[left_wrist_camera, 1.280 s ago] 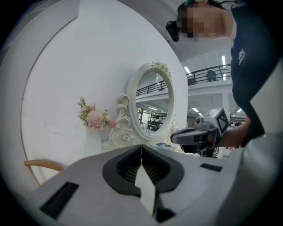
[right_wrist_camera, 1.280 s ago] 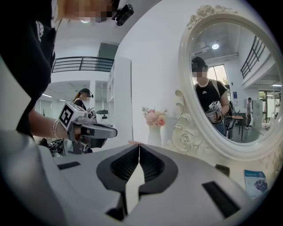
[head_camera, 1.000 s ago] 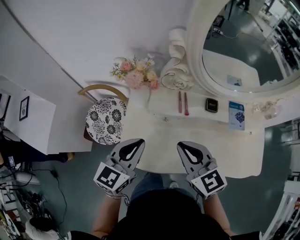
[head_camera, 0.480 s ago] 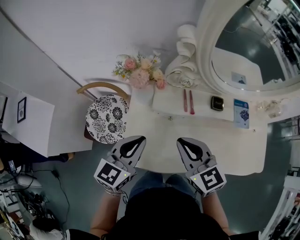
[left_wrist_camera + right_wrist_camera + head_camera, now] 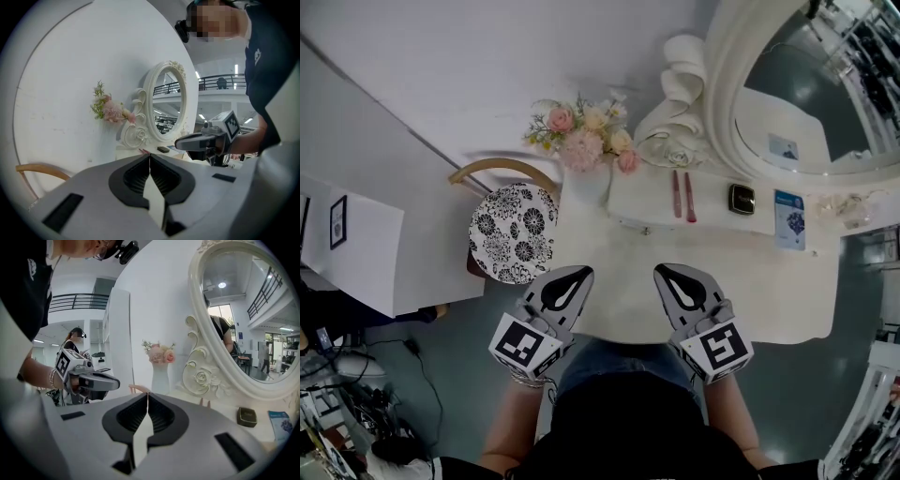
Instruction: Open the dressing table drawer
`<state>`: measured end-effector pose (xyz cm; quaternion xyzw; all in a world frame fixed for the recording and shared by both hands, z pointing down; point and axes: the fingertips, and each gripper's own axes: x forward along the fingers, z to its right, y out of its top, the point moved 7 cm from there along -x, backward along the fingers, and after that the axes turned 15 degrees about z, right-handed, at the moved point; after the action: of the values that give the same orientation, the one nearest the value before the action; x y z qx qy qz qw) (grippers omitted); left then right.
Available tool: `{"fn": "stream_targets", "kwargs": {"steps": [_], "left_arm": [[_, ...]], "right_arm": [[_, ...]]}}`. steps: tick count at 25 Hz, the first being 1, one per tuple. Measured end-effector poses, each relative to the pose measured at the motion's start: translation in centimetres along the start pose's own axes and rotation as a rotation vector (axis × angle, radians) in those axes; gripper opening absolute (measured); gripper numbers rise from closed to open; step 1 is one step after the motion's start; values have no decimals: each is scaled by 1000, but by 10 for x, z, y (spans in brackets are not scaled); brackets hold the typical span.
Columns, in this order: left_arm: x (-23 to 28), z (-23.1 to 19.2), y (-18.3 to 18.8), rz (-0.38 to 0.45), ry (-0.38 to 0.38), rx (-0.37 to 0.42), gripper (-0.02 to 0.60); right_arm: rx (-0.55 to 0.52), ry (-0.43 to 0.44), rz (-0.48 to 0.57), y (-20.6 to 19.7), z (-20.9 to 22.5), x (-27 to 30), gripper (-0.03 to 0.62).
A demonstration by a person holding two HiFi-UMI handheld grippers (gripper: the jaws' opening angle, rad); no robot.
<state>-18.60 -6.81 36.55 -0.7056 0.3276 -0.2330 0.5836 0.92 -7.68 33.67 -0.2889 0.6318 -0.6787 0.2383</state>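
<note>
The white dressing table (image 5: 759,291) stands against the wall with an oval mirror (image 5: 806,94) above it. A low raised shelf (image 5: 712,217) at its back has a small knob (image 5: 645,231) on its front face. My left gripper (image 5: 584,270) and right gripper (image 5: 659,270) hover side by side over the table's near edge, short of the knob. Both point toward the shelf, both are shut, and neither holds anything. In the left gripper view the left gripper (image 5: 150,155) has its tips together. The right gripper (image 5: 148,394) in its own view looks the same.
A white vase of pink flowers (image 5: 586,141) stands at the table's left end. On the shelf lie two pink sticks (image 5: 682,195), a small black box (image 5: 742,199) and a blue card (image 5: 789,219). A chair with a floral cushion (image 5: 514,234) is at the left.
Both grippers have sunk a little and eased toward the table, still side by side and shut. The head view has shifted slightly.
</note>
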Motion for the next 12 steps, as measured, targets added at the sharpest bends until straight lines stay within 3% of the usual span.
{"fn": "stream_targets", "kwargs": {"steps": [12], "left_arm": [[2, -3, -23, -22, 7, -50, 18]], "right_arm": [[39, -12, -79, -30, 10, 1, 20]]}}
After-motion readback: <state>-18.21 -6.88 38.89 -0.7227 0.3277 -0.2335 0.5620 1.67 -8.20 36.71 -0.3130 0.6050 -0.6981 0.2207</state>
